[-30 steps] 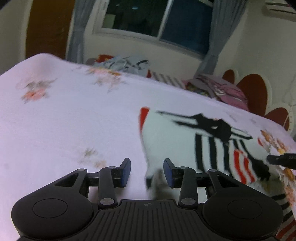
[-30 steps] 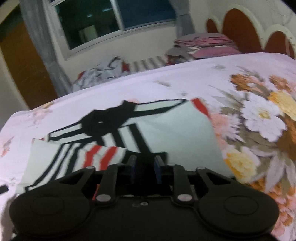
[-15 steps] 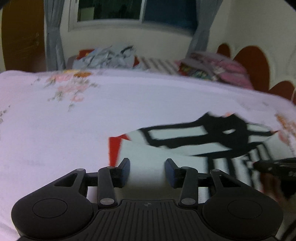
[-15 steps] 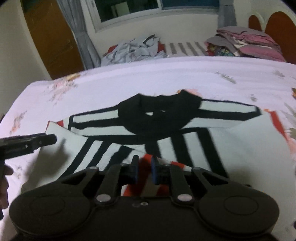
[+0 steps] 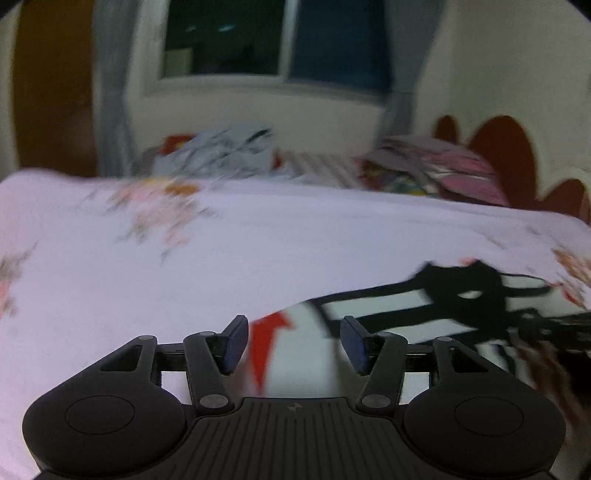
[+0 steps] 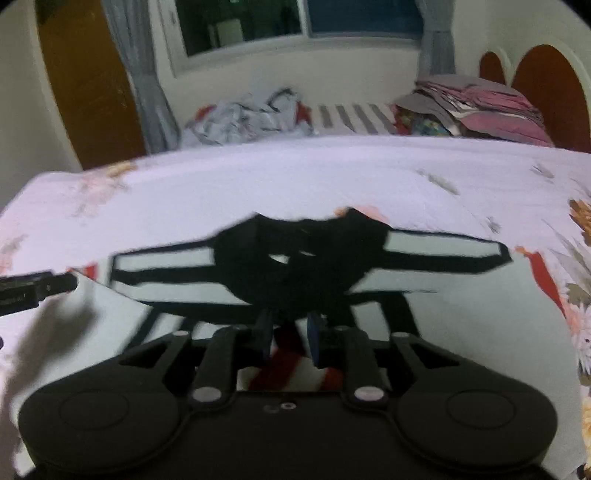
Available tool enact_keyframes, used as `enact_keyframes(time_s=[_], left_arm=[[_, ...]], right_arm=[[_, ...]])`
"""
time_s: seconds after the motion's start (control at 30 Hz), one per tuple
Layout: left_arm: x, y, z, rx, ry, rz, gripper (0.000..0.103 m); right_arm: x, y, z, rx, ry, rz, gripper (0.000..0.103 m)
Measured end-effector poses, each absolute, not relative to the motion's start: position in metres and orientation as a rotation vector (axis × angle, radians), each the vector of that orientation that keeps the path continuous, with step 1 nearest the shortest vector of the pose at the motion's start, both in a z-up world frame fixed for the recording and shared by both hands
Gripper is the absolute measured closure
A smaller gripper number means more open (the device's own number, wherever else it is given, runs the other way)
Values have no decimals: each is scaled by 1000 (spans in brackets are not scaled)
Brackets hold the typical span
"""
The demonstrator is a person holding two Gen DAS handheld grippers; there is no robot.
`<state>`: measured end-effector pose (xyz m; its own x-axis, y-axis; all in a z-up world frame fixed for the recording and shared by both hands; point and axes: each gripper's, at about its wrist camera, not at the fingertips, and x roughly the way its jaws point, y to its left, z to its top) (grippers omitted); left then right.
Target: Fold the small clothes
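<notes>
1. Left hand-held gripper (image 5: pixel 293 341): I have swung it across the bed (image 5: pixel 258 251) over the last second, and its jaws are now opening. The red-trimmed hem corner of the striped garment (image 5: pixel 303 354) lies between the pads, untouched; this side reads as released.
2. Striped garment (image 6: pixel 258 273): it now lies spread on the bed, black collar toward the window (image 6: pixel 295 22), sleeves out to both sides, one lower panel folded over.
3. Right hand-held gripper (image 6: pixel 290 338): jaws narrow, with red-striped fabric in the gap. Whether the pads pinch it I cannot tell.
4. Judgement: the first fold appears laid; the next grasp points need picking.
</notes>
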<state>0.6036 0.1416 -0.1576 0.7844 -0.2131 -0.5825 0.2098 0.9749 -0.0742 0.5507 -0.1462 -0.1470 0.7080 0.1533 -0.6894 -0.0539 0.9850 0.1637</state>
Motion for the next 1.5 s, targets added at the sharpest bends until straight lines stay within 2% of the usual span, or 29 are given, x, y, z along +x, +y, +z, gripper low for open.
enact_keyframes(time_s=[0.17, 0.23, 0.53, 0.57, 0.6, 0.67, 0.83, 0.87, 1.03, 1.33, 1.37, 1.4, 1.43, 1.5], left_arm=[[612, 129, -170, 32, 681, -236, 48], [618, 135, -179, -6, 706, -237, 48], [633, 134, -190, 16, 765, -278, 48], [633, 132, -185, 24, 762, -267, 48], [628, 130, -178, 24, 735, -278, 48], [621, 120, -168, 26, 698, -327, 48], [633, 113, -183, 51, 757, -303, 48], [634, 119, -186, 40, 752, -293, 48], [634, 124, -188, 87, 751, -258, 47], [635, 127, -181, 71, 758, -254, 47], [628, 124, -175, 76, 744, -250, 47], [616, 120, -167, 76, 717, -277, 47], [601, 114, -160, 85, 690, -299, 47], [573, 101, -152, 97, 664, -331, 47]], right_arm=[[546, -137, -149, 140, 786, 119, 86], [543, -138, -153, 164, 803, 131, 91], [545, -127, -164, 150, 843, 105, 94], [543, -127, -162, 166, 839, 104, 93], [542, -126, -159, 183, 828, 113, 88], [542, -119, -153, 194, 800, 142, 87], [553, -99, -160, 220, 837, 180, 84], [553, -99, -163, 214, 845, 176, 85], [535, -130, -169, 204, 829, 100, 103], [515, -149, -165, 192, 825, 74, 103], [512, -145, -158, 177, 818, 68, 96], [506, -143, -152, 163, 798, 76, 73], [498, -138, -146, 145, 775, 92, 66], [485, -133, -140, 131, 777, 136, 69]])
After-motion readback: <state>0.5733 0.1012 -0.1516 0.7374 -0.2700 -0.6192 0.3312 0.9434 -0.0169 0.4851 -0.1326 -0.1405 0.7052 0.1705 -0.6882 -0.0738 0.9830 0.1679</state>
